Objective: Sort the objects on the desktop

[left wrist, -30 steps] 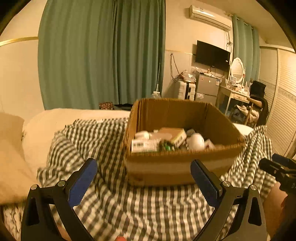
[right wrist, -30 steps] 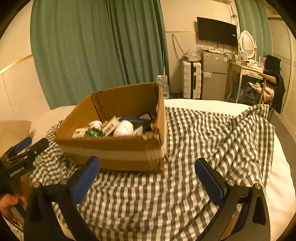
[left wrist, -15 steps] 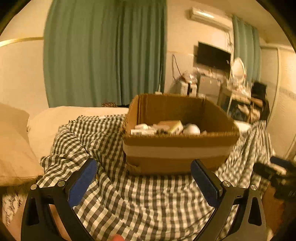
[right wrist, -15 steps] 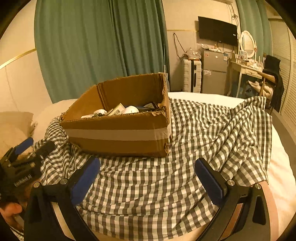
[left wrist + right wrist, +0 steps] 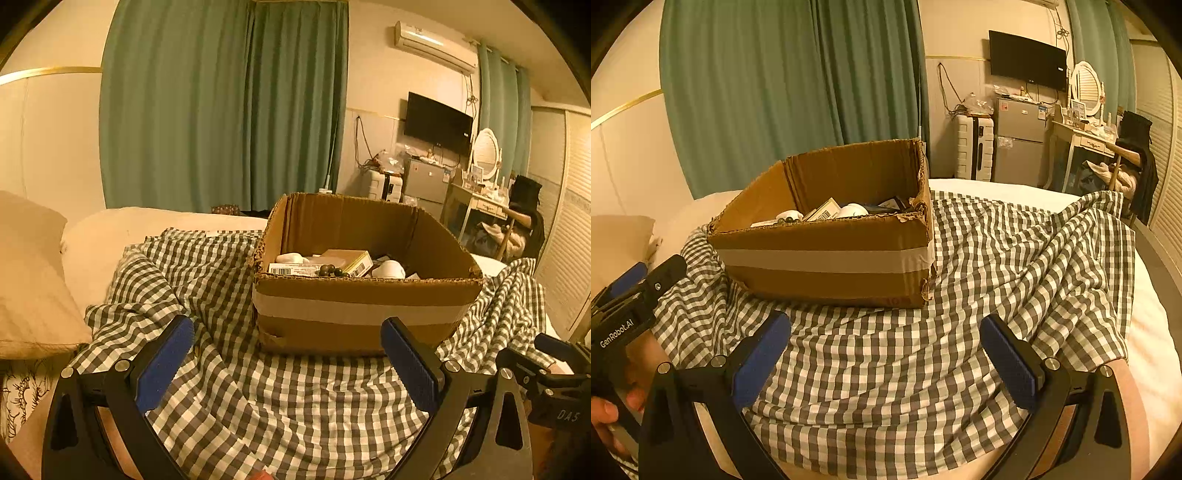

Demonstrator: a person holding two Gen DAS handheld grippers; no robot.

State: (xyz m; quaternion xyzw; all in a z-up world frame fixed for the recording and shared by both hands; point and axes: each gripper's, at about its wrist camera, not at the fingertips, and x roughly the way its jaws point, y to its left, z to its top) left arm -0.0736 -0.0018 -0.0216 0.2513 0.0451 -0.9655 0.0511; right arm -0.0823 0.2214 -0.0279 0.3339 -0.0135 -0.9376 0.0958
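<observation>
An open cardboard box (image 5: 364, 308) with a pale tape band stands on a checked cloth (image 5: 288, 398) spread over a bed; it also shows in the right wrist view (image 5: 827, 258). Inside lie small boxes (image 5: 347, 261), white rounded objects (image 5: 388, 268) and dark beads (image 5: 330, 271). My left gripper (image 5: 287, 363) is open and empty, low in front of the box. My right gripper (image 5: 884, 354) is open and empty, in front of the box's right corner. Each gripper shows at the edge of the other's view.
A beige pillow (image 5: 29, 280) lies at the left. Green curtains (image 5: 221, 103) hang behind the bed. A small fridge (image 5: 1019, 140), a suitcase (image 5: 973, 147), a dressing table with a mirror (image 5: 1086, 136) and a wall TV (image 5: 1027, 61) stand at the back right.
Both grippers have drawn back and dropped lower, so the box looks further off and is seen more from the side. Both stay open and empty.
</observation>
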